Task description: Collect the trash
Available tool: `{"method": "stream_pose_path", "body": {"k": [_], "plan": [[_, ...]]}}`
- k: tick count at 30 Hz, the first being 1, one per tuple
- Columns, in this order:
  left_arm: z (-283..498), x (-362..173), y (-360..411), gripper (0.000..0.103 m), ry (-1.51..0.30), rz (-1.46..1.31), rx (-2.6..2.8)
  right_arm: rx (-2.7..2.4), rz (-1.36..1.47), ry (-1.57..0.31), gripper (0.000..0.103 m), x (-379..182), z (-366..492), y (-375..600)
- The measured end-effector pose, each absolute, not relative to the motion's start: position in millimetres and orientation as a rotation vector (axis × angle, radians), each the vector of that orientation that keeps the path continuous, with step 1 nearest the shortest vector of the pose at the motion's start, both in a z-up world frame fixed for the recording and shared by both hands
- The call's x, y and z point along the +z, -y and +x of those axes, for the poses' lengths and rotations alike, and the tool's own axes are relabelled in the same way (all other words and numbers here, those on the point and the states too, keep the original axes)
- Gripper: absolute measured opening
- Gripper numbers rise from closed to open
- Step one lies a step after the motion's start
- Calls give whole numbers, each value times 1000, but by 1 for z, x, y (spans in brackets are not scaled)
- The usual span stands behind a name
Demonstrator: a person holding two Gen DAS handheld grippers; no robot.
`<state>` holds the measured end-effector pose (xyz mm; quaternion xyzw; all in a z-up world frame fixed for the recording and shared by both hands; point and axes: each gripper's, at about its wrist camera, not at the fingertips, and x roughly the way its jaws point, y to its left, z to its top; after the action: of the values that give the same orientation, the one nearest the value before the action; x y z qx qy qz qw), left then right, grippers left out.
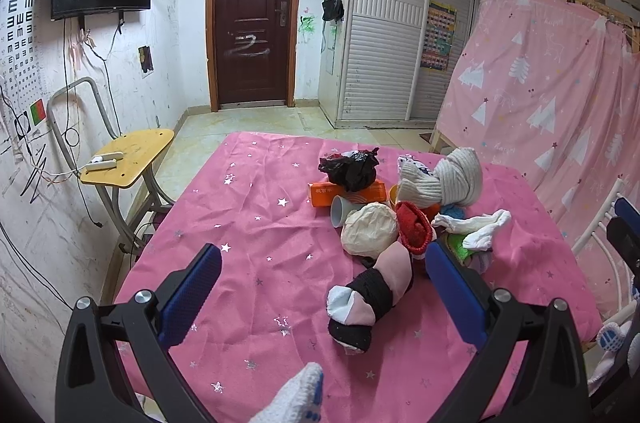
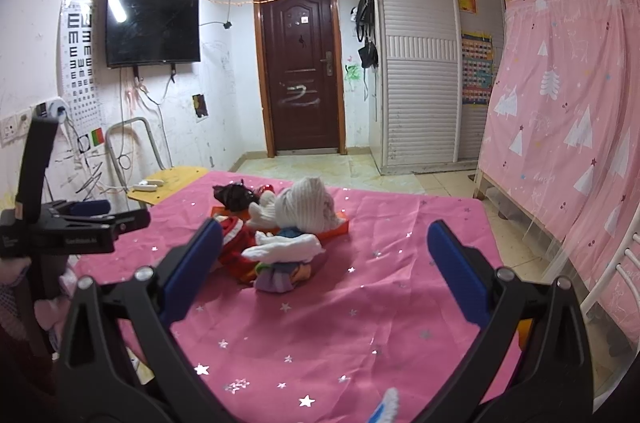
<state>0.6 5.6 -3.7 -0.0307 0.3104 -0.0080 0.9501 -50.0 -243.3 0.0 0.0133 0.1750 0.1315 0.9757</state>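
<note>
Trash pile (image 1: 384,219) sits mid-table on pink cloth (image 1: 248,223); left gripper (image 1: 324,263) spread wide, empty, rolled sock (image 1: 368,299) between its fingers. Right wrist view: right gripper (image 2: 324,243) wide, empty, short of pile. Risk: grabbing socks, not trash, since they're jumbled together.

Cloth (image 1: 256,223): pink with silver stars; box (image 1: 326,194): orange; bag (image 1: 350,169): black; curtain (image 1: 552,95): pink with white trees; door (image 1: 252,19): dark brown.
</note>
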Motion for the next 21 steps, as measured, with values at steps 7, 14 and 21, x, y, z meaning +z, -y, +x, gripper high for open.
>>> {"method": "stream_pose_path", "body": {"k": [7,14,21], "plan": [[1,-4,-5,94,-632,-62,-17,268,26,-352,99,2,-48,245],[0,-5,-5,94,-636,-63,-20,267,24,-352,99,4,-47,246],[0,-5,-5,94,-636,-62,-21,267,24,-350,99,3,-48,245]]}}
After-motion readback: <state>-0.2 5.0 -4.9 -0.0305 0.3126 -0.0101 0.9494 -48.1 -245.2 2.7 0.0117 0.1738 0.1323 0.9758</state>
